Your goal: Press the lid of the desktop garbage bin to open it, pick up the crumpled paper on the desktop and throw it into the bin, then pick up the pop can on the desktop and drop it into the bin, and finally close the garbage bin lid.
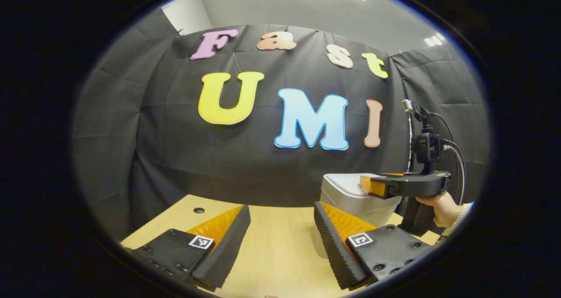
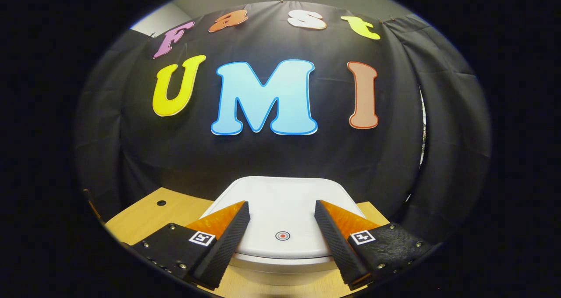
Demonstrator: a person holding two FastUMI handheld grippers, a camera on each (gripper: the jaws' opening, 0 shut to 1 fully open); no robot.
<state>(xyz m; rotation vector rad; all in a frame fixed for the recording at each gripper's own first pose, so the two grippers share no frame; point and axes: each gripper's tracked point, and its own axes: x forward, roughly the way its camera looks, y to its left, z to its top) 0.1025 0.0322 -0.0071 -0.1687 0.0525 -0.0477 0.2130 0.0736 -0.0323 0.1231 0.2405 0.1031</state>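
Note:
The white garbage bin (image 2: 280, 206) stands on the wooden desk with its lid down; a small round red mark (image 2: 282, 235) sits near the lid's front edge. My right gripper (image 2: 281, 208) hovers just above the lid, open, one finger on each side of the mark. In the left gripper view the bin (image 1: 346, 196) stands at the right, and the right gripper (image 1: 372, 186), held by a hand (image 1: 440, 207), reaches over its top. My left gripper (image 1: 281, 209) is open over bare desk, left of the bin, with nothing between its fingers.
The wooden desk (image 1: 280, 241) runs back to the black cloth wall. A small round hole (image 1: 199, 210) is set in the desk at the back left. A cabled camera (image 1: 427, 144) rides on the right gripper.

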